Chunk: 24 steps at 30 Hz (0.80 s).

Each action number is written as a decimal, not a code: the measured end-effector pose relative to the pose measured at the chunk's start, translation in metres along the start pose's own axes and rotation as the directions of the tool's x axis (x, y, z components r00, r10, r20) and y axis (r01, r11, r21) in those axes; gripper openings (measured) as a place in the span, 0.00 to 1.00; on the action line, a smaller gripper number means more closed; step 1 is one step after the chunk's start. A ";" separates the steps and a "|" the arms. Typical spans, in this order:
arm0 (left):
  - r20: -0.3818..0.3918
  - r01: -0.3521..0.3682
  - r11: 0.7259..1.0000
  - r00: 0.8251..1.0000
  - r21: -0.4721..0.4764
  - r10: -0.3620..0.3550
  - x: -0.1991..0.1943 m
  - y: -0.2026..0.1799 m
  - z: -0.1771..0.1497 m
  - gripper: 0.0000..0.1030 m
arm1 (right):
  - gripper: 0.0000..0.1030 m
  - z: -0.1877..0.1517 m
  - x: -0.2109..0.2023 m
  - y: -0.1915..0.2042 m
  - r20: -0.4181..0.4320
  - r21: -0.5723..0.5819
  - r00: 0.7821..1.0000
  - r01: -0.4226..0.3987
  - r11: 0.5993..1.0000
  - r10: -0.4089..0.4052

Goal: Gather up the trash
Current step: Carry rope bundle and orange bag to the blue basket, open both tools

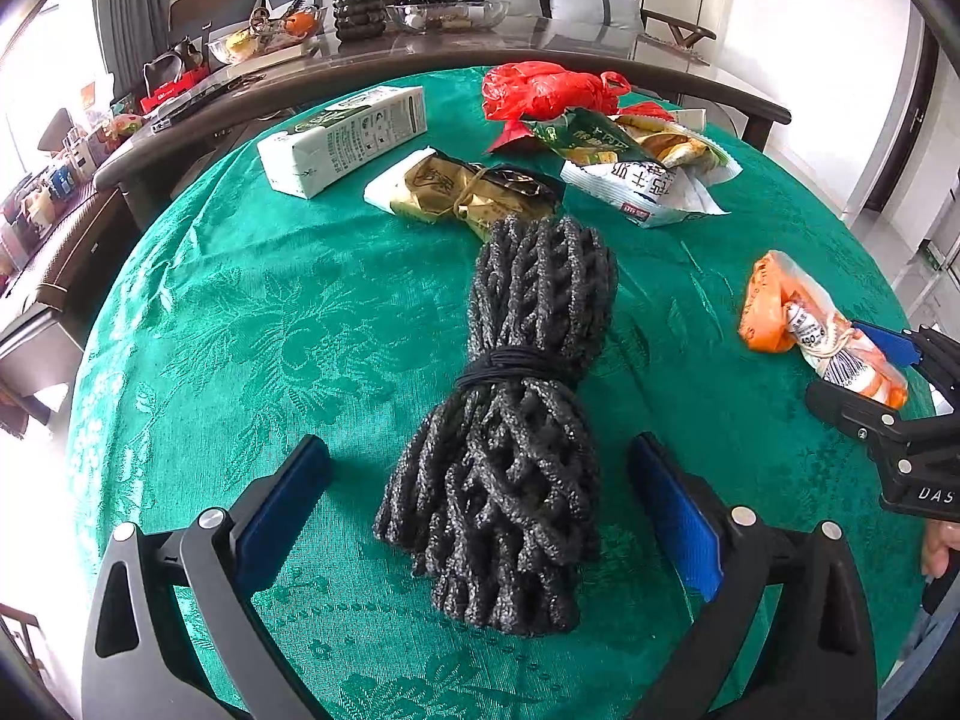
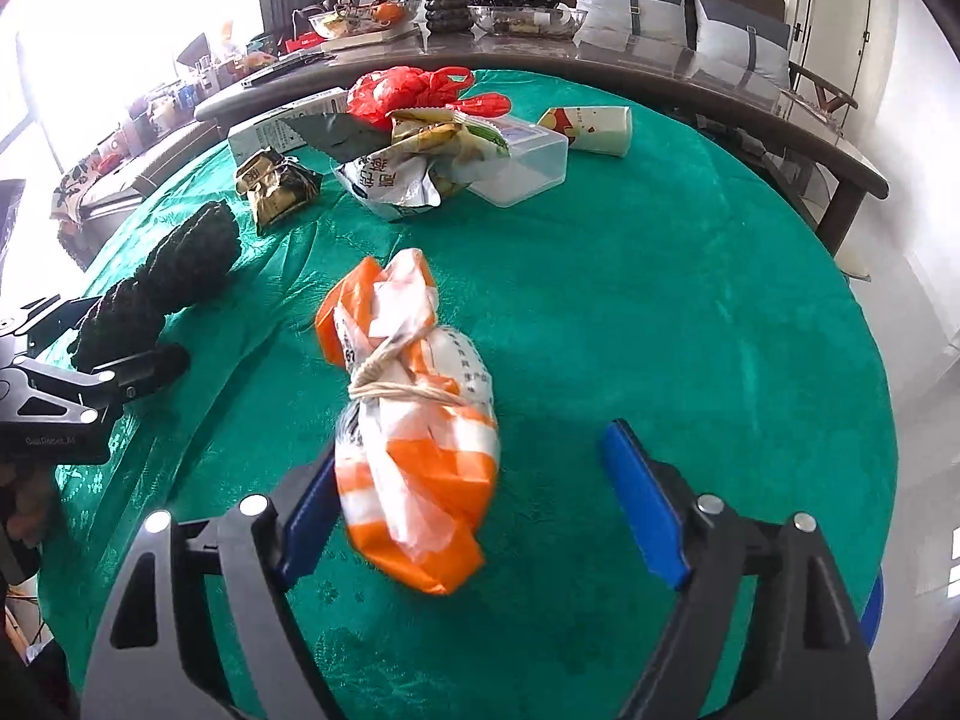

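A black foam net bundle (image 1: pixel 516 432) tied with a band lies on the green tablecloth (image 1: pixel 240 312). My left gripper (image 1: pixel 480 462) is open, its blue pads on either side of the bundle's near end, not touching it. An orange and white plastic bag bundle (image 2: pixel 408 420) tied with string lies between the open fingers of my right gripper (image 2: pixel 474 450), close to the left pad. The bag also shows in the left wrist view (image 1: pixel 810 324). The net bundle also shows in the right wrist view (image 2: pixel 168 276).
At the far side lie a white carton (image 1: pixel 342 138), a gold wrapper (image 1: pixel 468 192), snack bags (image 1: pixel 636 162), a red plastic bag (image 1: pixel 546 90), a clear plastic box (image 2: pixel 522 162) and a small carton (image 2: pixel 594 129). A dark table (image 1: pixel 420 54) with bowls stands behind.
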<state>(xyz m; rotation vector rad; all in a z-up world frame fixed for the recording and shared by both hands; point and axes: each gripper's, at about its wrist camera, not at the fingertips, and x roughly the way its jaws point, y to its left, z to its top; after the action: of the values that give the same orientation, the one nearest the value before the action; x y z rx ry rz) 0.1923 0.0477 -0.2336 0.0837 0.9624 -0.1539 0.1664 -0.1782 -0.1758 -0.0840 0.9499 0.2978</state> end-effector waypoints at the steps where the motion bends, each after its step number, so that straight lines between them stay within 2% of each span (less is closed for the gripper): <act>1: 0.000 0.001 1.000 1.000 -0.001 -0.001 0.000 0.000 0.000 0.95 | 0.80 0.000 0.001 0.000 -0.001 -0.001 1.000 -0.003 1.000 0.003; 7: 0.000 0.016 1.000 1.000 0.005 -0.016 -0.001 0.001 0.000 0.95 | 0.82 -0.004 -0.002 -0.001 0.002 -0.007 1.000 -0.019 1.000 0.019; 10: -0.019 0.103 0.995 0.994 0.016 -0.103 -0.005 0.010 0.001 0.95 | 0.82 -0.002 -0.006 -0.003 -0.036 -0.029 0.997 -0.068 0.997 0.067; 12: -0.027 0.197 0.980 0.980 -0.006 -0.198 -0.013 0.020 0.003 0.95 | 0.81 0.004 -0.012 -0.011 -0.062 0.004 0.986 -0.153 0.988 0.153; 15: -0.030 0.253 0.967 0.967 0.007 -0.253 -0.022 0.024 0.011 0.95 | 0.81 0.021 -0.018 -0.015 -0.102 0.009 0.973 -0.207 0.978 0.206; 18: -0.070 0.262 0.964 0.964 0.053 -0.258 -0.019 0.017 0.020 0.95 | 0.81 0.039 -0.011 -0.009 -0.201 -0.002 0.945 -0.263 0.965 0.257; 20: -0.102 0.255 0.964 0.964 0.080 -0.246 -0.014 0.010 0.025 0.90 | 0.81 0.047 -0.005 -0.003 -0.249 -0.039 0.939 -0.255 0.966 0.238; 22: -0.122 0.241 0.965 0.966 0.101 -0.229 -0.009 0.008 0.028 0.83 | 0.76 0.050 0.001 0.000 -0.283 -0.063 0.936 -0.237 0.969 0.210; 24: -0.136 0.225 0.969 0.968 0.102 -0.211 -0.005 0.008 0.030 0.79 | 0.67 0.053 0.007 0.003 -0.315 -0.063 0.925 -0.244 0.968 0.212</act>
<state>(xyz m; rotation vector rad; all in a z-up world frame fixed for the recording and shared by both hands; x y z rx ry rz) 0.2153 0.0515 -0.2121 0.0954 1.0864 -0.4126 0.2109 -0.1632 -0.1502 -0.1147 1.2568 0.5611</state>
